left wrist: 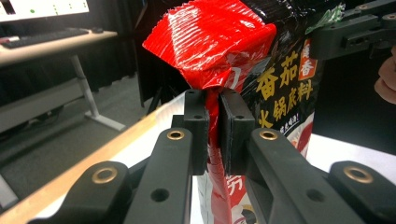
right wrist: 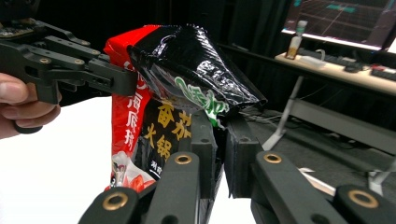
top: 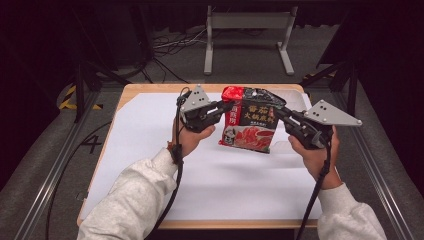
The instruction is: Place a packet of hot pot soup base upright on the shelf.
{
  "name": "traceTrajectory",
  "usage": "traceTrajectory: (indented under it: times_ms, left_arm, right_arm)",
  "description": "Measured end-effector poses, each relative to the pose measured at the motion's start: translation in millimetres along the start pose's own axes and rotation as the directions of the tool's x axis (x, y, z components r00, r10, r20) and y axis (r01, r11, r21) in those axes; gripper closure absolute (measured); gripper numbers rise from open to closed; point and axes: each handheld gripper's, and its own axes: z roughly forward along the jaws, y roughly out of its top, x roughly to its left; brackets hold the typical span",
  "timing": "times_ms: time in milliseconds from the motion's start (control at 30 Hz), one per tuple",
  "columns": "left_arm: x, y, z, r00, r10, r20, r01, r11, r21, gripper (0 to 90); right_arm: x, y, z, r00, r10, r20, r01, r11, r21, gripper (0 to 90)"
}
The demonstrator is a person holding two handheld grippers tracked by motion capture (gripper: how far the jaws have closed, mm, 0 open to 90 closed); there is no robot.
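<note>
Both tools pinch the packet (top: 251,125): left gripper (top: 226,107) at 9 o'clock, right gripper (top: 278,111) at 3. They probably pull it open next, carefully.

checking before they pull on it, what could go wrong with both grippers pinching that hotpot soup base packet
1. The left hand-held gripper and the right hand-held gripper each pinch just a thin edge of the packet; the glossy film could slip out.
2. Pulling the two apart could tear the packet suddenly, spilling its contents onto the white sheet.
3. The packet looks lifted or only resting on its lower edge, so if one grip slips it would probably swing or drop.
</note>
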Motion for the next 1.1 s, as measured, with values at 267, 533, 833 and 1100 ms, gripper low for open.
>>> traceTrajectory:
  times_ms: [267,533,833,1100]
  left_arm:
    - [1.5,19.5,30.0,0.9998,0.014,0.013,-0.014,0.9997,-0.02,83.2]
    - [2.0,27.3,56.5,0.9992,0.005,0.04,-0.004,0.9997,-0.025,83.3]
    - [2.6,31.5,84.2,0.9978,0.003,0.067,-0.001,0.9996,-0.028,83.1]
    - [9.1,28.4,108.7,0.9957,-0.008,0.092,0.01,0.9998,-0.015,82.8]
  right_arm:
    - [-23.8,5.4,-8.1,0.9977,0.005,0.067,-0.004,1.0,-0.026,83.4]
    - [-40.7,5.6,-15.0,0.993,-0.002,0.118,0.004,1.0,-0.019,83.5]
    - [-55.5,2.5,-21.0,0.9841,0.002,0.177,0.001,1.0,-0.016,83.4]
    - [-64.0,-7.6,-20.7,0.9736,0.002,0.228,-0.002,1.0,0.002,83.5]
